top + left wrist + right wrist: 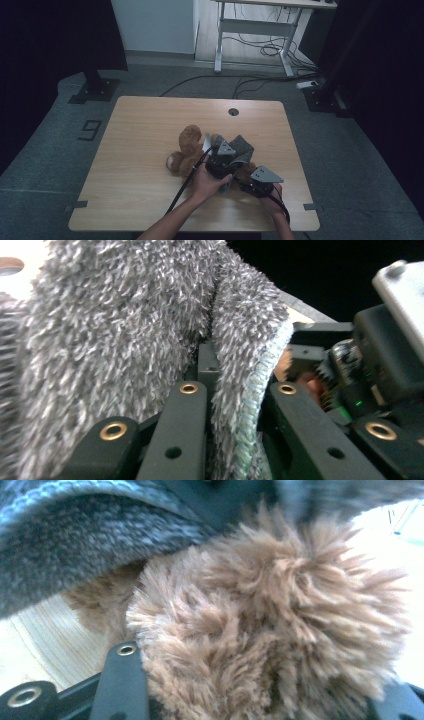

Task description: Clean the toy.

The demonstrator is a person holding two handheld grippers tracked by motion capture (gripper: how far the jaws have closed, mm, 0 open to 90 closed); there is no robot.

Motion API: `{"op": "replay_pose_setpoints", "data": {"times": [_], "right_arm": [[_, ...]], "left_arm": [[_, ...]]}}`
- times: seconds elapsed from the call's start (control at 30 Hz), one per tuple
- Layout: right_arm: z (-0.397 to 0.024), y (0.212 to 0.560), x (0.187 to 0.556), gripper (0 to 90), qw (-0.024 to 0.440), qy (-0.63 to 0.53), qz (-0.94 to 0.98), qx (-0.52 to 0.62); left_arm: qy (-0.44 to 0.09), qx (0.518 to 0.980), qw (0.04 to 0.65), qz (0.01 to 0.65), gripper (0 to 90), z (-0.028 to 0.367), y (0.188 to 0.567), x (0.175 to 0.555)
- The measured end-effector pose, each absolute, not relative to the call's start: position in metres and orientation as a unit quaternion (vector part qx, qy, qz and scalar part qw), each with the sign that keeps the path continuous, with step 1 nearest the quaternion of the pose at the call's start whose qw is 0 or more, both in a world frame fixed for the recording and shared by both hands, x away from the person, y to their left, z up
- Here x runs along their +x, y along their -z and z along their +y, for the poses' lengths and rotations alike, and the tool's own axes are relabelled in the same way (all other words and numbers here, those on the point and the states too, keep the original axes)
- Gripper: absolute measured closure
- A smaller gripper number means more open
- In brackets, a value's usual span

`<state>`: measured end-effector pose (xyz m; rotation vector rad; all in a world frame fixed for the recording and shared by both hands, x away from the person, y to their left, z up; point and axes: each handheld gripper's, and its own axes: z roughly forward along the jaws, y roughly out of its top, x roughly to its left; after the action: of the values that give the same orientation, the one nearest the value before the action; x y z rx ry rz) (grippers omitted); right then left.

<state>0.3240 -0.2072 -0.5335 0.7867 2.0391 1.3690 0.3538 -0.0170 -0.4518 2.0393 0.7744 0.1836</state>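
Note:
A brown teddy bear (189, 145) lies on the middle of the wooden table (140, 175). A grey fuzzy cloth (241, 147) is draped over its right side. My left gripper (226, 152) reaches into that cloth. In the left gripper view its jaws (235, 390) are shut on a hemmed fold of the cloth (125, 330). My right gripper (246, 175) sits at the bear's near right limb. In the right gripper view brown fur (260, 630) bulges between its jaws (260, 690), which are shut on it, under the grey cloth (75, 545).
The table has a round cable hole (233, 111) near its far edge. On the floor behind stand a white desk frame (255, 30) with loose cables and two black stand bases (95, 90) (325, 97). Bare wood lies left of the bear.

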Motion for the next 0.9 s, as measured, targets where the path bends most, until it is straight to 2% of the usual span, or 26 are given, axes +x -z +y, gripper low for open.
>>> {"op": "replay_pose_setpoints", "data": {"times": [0.5,0.73,0.9], "right_arm": [[-0.209,0.533,0.323,46.6,0.276,-0.513,0.759,0.292],[-0.210,0.534,0.324,46.5,0.272,-0.517,0.757,0.292],[-0.211,0.534,0.324,46.6,0.271,-0.516,0.758,0.293]], "left_arm": [[-0.113,0.807,0.467,0.343,82.9,0.050,0.448,0.350],[-0.135,0.774,0.460,0.413,82.7,0.116,0.449,0.371],[-0.150,0.765,0.435,0.451,82.6,0.143,0.463,0.381]]}}
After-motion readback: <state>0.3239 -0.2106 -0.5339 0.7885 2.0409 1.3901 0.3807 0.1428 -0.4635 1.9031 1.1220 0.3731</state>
